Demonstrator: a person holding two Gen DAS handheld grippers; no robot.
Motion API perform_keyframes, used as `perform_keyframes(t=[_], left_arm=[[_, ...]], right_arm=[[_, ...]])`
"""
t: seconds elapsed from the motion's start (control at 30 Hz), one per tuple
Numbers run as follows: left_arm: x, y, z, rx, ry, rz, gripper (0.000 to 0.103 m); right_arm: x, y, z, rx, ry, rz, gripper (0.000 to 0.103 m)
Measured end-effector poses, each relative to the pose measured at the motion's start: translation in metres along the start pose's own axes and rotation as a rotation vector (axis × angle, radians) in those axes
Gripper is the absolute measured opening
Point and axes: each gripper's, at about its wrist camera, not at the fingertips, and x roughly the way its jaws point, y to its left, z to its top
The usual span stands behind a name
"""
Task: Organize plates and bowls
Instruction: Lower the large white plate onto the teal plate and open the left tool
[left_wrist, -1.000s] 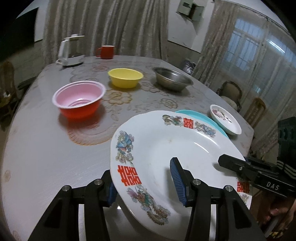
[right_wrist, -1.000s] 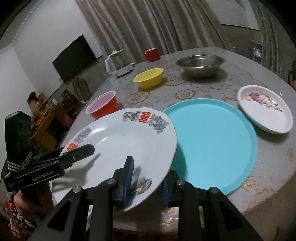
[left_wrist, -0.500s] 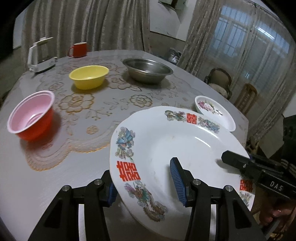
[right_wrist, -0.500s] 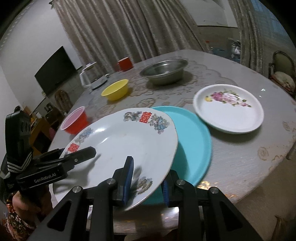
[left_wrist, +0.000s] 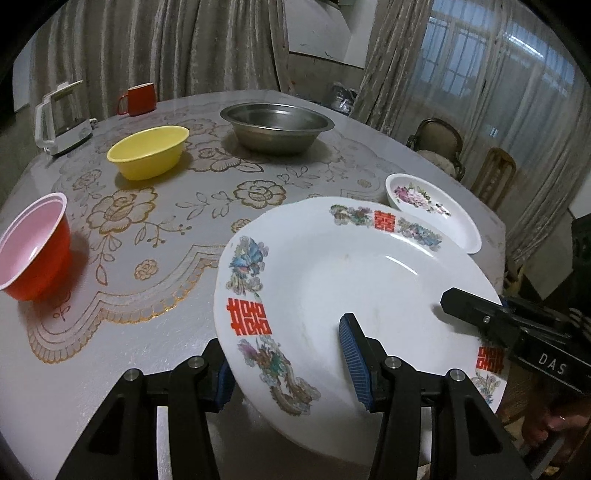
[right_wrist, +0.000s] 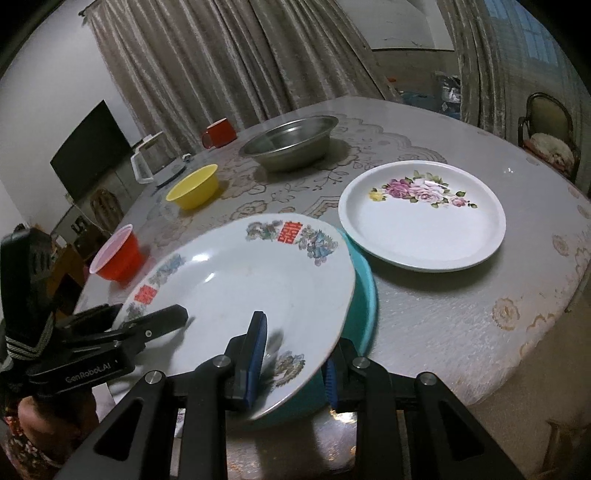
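A large white plate with red characters and dragon prints (left_wrist: 332, 280) (right_wrist: 236, 291) is held by both grippers above a turquoise plate (right_wrist: 364, 299), which it mostly hides. My left gripper (left_wrist: 288, 362) is shut on its near rim, and it shows in the right wrist view (right_wrist: 147, 332). My right gripper (right_wrist: 291, 358) is shut on the opposite rim, and it shows in the left wrist view (left_wrist: 480, 314). A white rose-print plate (right_wrist: 421, 218) (left_wrist: 432, 206) lies just beyond on the table.
On the round table (left_wrist: 110, 350) stand a red bowl with pink inside (left_wrist: 29, 247), a yellow bowl (left_wrist: 147, 151), a steel basin (left_wrist: 277, 125), a red mug (left_wrist: 138, 99) and a white kettle (left_wrist: 59, 118). Chairs (right_wrist: 550, 136) stand past the right edge.
Both grippers have carried the big white plate to the right over the turquoise plate, nearer the rose plate. The turquoise plate is now almost fully covered.
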Motion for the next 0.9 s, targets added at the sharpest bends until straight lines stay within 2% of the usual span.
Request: perform_keyframes(t=[0.27,0.9], left_arm=[[0.004,-0.007,-0.006,0.021,0.001,0.009,0.051],[-0.003,-0.008,-0.012,0.014,-0.002,-0.012,0.051]], right_arm=[[0.008,-0.006,-0.007,0.029,0.036,0.003,0.027],[0.001,-0.004,-0.011,0.033,0.039,-0.028,0.029]])
